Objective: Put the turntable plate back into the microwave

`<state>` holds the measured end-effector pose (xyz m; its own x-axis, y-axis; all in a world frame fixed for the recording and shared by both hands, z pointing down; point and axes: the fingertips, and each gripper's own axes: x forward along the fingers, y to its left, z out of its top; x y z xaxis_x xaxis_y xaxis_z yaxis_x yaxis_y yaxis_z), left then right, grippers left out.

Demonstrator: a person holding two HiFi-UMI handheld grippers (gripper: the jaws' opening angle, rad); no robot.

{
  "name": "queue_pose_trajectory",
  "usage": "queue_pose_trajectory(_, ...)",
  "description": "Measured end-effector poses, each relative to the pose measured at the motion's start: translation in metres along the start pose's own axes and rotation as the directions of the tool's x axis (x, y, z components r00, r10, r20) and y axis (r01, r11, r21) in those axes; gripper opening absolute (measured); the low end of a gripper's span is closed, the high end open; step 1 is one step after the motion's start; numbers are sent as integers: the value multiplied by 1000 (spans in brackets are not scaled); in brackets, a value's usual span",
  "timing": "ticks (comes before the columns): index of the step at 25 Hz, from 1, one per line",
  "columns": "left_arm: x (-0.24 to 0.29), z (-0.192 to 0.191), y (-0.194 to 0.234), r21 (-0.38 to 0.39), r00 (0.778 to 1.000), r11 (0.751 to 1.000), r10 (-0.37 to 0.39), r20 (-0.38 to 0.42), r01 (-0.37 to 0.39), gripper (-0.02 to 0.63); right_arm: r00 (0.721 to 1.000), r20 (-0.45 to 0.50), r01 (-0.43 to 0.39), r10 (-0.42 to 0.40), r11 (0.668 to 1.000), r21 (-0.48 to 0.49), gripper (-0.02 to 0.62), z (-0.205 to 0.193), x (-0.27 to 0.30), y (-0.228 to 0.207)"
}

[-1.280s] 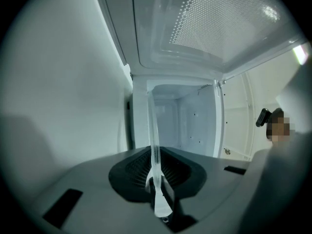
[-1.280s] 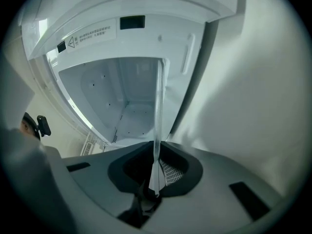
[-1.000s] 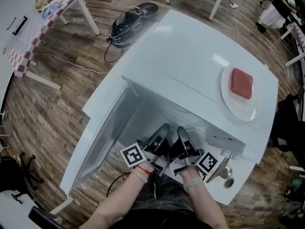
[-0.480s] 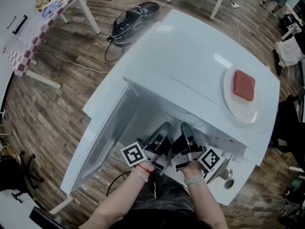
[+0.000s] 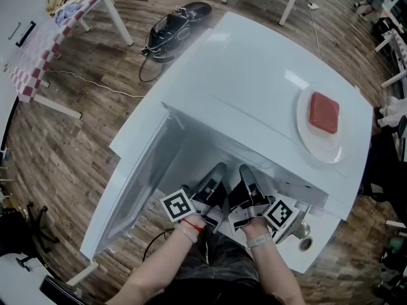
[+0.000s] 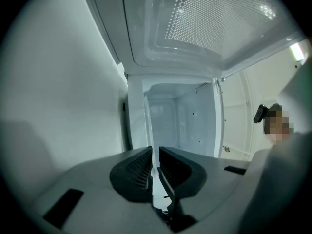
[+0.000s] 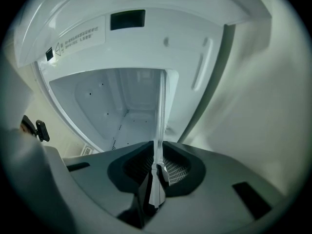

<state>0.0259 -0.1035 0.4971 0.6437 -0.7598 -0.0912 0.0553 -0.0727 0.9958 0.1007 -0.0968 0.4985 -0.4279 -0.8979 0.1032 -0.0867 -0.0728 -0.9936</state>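
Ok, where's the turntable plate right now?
The turntable plate is at the open mouth of the microwave, low centre in the head view, clamped edge-on by the left gripper and the right gripper, pointing into the cavity.

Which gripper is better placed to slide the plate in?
Neither alone: left gripper and right gripper both clamp the turntable plate, side by side at the open microwave; likely both push.
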Motion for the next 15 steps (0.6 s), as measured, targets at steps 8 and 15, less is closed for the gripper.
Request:
queue_pose_trajectory(8,-10,-6,0,3,1000,1000,5,-6,-5,51,1000,-20,-5,5,1000,-11,55,-10,-9,-3)
queue_pose_trajectory(15,-21,-13,-1,16,999,1000,14,-33,-13,49,999,-45,2,-4,998,-59,51,-22,-21,-2)
